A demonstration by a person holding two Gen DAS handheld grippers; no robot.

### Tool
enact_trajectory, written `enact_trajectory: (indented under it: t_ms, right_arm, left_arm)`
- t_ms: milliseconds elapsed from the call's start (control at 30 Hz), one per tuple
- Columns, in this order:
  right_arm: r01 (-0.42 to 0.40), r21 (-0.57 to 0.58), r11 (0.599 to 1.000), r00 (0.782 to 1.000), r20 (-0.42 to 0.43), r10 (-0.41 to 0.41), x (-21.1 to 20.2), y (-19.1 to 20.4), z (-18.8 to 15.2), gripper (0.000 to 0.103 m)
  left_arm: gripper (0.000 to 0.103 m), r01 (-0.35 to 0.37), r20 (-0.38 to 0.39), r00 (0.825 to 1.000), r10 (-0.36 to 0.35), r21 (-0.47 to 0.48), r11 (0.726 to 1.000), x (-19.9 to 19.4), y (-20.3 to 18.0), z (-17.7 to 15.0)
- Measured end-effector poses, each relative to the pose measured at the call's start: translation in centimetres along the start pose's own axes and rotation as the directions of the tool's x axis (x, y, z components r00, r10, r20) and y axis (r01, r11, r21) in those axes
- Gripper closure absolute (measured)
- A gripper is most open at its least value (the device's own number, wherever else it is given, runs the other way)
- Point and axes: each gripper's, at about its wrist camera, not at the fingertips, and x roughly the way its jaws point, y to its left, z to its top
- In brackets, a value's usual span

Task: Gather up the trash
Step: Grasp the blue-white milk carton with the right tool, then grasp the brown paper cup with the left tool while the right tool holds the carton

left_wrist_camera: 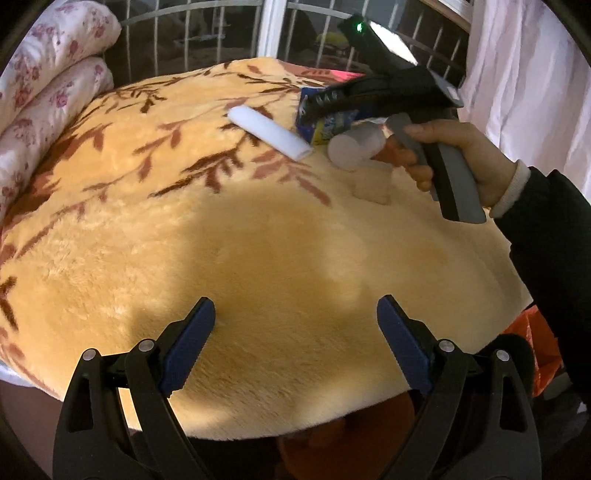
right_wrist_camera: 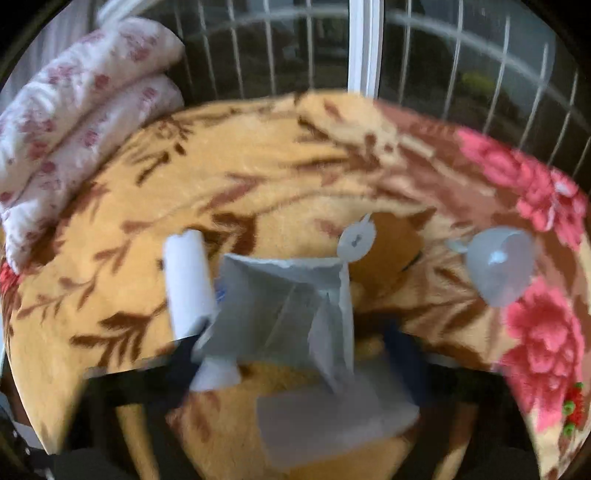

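Observation:
My left gripper (left_wrist_camera: 295,321) is open and empty above the near part of a yellow leaf-patterned blanket (left_wrist_camera: 229,236). My right gripper (left_wrist_camera: 332,107) reaches over a blue snack wrapper (left_wrist_camera: 325,125) at the far side. In the blurred right wrist view its fingers (right_wrist_camera: 402,354) stand apart around a torn-open silvery wrapper (right_wrist_camera: 284,306). A white foam roll (left_wrist_camera: 267,132) lies left of the wrapper; it also shows in the right wrist view (right_wrist_camera: 188,280). A translucent cup (left_wrist_camera: 354,147) lies on its side by my right hand. A clear plastic lid (right_wrist_camera: 498,266) and a small white tab (right_wrist_camera: 356,240) lie farther off.
A folded pink-flowered quilt (left_wrist_camera: 48,88) is stacked at the far left. A barred window (left_wrist_camera: 207,33) stands behind the bed. A white curtain (left_wrist_camera: 524,74) hangs at the right. An orange bag (left_wrist_camera: 535,332) shows below the bed's near right edge.

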Motion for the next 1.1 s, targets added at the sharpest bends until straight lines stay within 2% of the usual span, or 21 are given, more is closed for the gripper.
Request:
enact_trajectory:
  t_ms: [33,100,133,200,233,267,367,467,567,667,800,867,900,933,967,1033,1100]
  right_arm:
    - [-0.012,0.040,0.999,0.999,-0.032,0.013,0.3,-0.6,0.1,0.053]
    - [-0.078,0.081,0.994,0.997,0.016,0.077,-2.1,-1.5,-0.4,0.053]
    - [-0.119,0.097,0.988,0.990,0.089,0.110,-5.1,-2.3,-1.2,0.053]
    - [-0.167,0.129,0.978,0.974,0.177,0.143,-9.6,-3.7,-2.8,0.053]
    - [-0.206,0.153,0.967,0.956,0.241,0.165,-12.6,-5.0,-4.5,0.053]
    - [-0.213,0.169,0.962,0.946,0.284,0.160,-14.8,-5.9,-5.9,0.052]
    - [-0.165,0.250,0.954,0.927,0.369,0.064,-20.1,-9.3,-11.5,0.052]
    - [-0.159,0.338,0.928,0.926,0.378,0.021,-22.4,-12.1,-16.3,0.051]
    - [-0.136,0.386,0.912,0.930,0.366,-0.016,-23.4,-13.6,-19.7,0.051]
    - [-0.111,0.420,0.901,0.940,0.338,-0.042,-23.1,-14.6,-22.4,0.051]
    - [-0.075,0.426,0.902,0.951,0.303,-0.065,-21.8,-14.8,-24.3,0.051]
    - [-0.086,0.431,0.898,0.953,0.299,-0.052,-21.3,-14.8,-24.9,0.051]
    - [-0.097,0.436,0.895,0.954,0.298,-0.042,-21.1,-14.9,-25.0,0.051]
    - [-0.105,0.442,0.891,0.954,0.299,-0.036,-20.9,-14.8,-25.3,0.051]
    - [-0.108,0.442,0.890,0.954,0.299,-0.033,-20.8,-14.7,-25.5,0.051]
    - [-0.103,0.438,0.893,0.956,0.292,-0.033,-20.5,-14.4,-25.9,0.051]
    - [-0.102,0.437,0.894,0.957,0.290,-0.033,-20.4,-14.2,-26.0,0.051]
  left_arm:
    - [0.016,-0.001,-0.001,1.000,0.001,-0.003,1.000,0.0,0.2,0.4]
    - [0.016,-0.010,0.005,1.000,0.010,0.010,1.000,0.1,0.4,1.7]
    - [0.016,-0.012,0.006,1.000,0.012,0.018,1.000,0.3,0.5,2.6]
    - [0.016,0.000,-0.001,1.000,0.000,0.033,0.999,1.1,0.5,5.0]
    - [0.016,0.014,-0.005,1.000,-0.014,0.038,0.999,1.6,0.3,6.4]
    - [0.016,0.036,-0.014,0.999,-0.035,0.049,0.998,2.6,-0.2,8.6]
    - [0.015,0.040,-0.029,0.999,-0.037,0.100,0.994,6.0,-2.5,13.9]
    - [0.014,0.039,-0.068,0.997,-0.030,0.130,0.991,9.9,-4.6,18.0]
    - [0.014,0.024,-0.102,0.995,-0.014,0.099,0.995,14.1,-5.7,21.7]
    - [0.014,-0.017,-0.126,0.992,0.029,0.092,0.996,17.0,-5.8,23.5]
    - [0.014,-0.067,-0.140,0.987,0.084,0.122,0.990,19.6,-6.2,25.6]
    - [0.015,-0.071,-0.149,0.985,0.087,0.114,0.991,20.9,-6.0,26.4]
    - [0.026,-0.074,-0.148,0.985,0.089,0.104,0.992,21.3,-5.8,26.7]
    - [0.061,-0.067,-0.157,0.984,0.081,0.095,0.993,21.9,-5.6,26.9]
    - [0.070,-0.042,-0.195,0.979,0.057,0.082,0.996,22.7,-5.4,27.1]
    - [0.072,-0.048,-0.188,0.981,0.056,0.050,0.998,22.9,-5.0,27.2]
    - [0.075,-0.070,-0.176,0.981,0.081,0.068,0.995,22.5,-5.3,26.9]
